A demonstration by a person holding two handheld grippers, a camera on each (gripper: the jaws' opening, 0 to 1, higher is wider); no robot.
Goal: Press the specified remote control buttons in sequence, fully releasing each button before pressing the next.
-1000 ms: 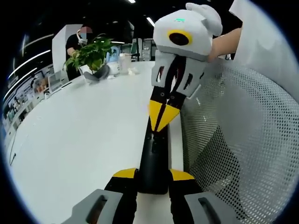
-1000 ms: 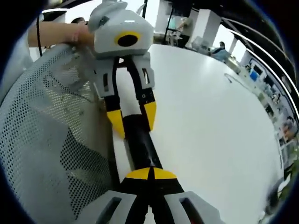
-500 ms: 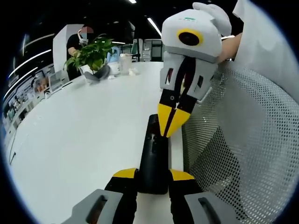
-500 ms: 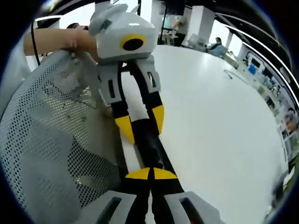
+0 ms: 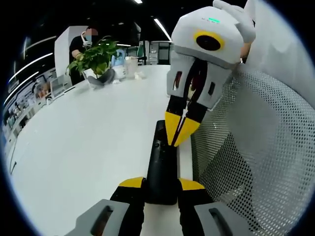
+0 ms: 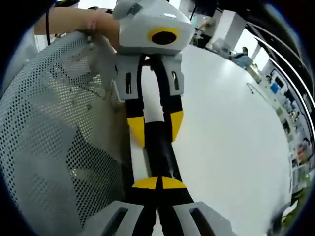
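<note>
A black remote control (image 5: 161,164) lies lengthwise along the edge of the white table (image 5: 83,142). My left gripper (image 5: 161,184) is shut on its near end, a yellow fingertip on each side. My right gripper (image 5: 177,133) comes down from the upper right, shut, with its joined yellow tips on the remote's upper face near the far end. In the right gripper view, the right gripper (image 6: 158,183) stands shut over the remote (image 6: 160,150). Beyond it the left gripper (image 6: 156,129) clamps the remote from both sides. Whether the tips press a button is hidden.
A white mesh chair back (image 5: 256,147) stands right against the table edge and appears at left as chair mesh (image 6: 49,147) in the right gripper view. A potted plant (image 5: 96,59) and a clear cup (image 5: 131,66) sit at the table's far end. A person (image 5: 86,39) stands behind them.
My right gripper has slid a little along the remote toward the left gripper, its body rising and tilting. The left gripper and the remote have stayed still.
</note>
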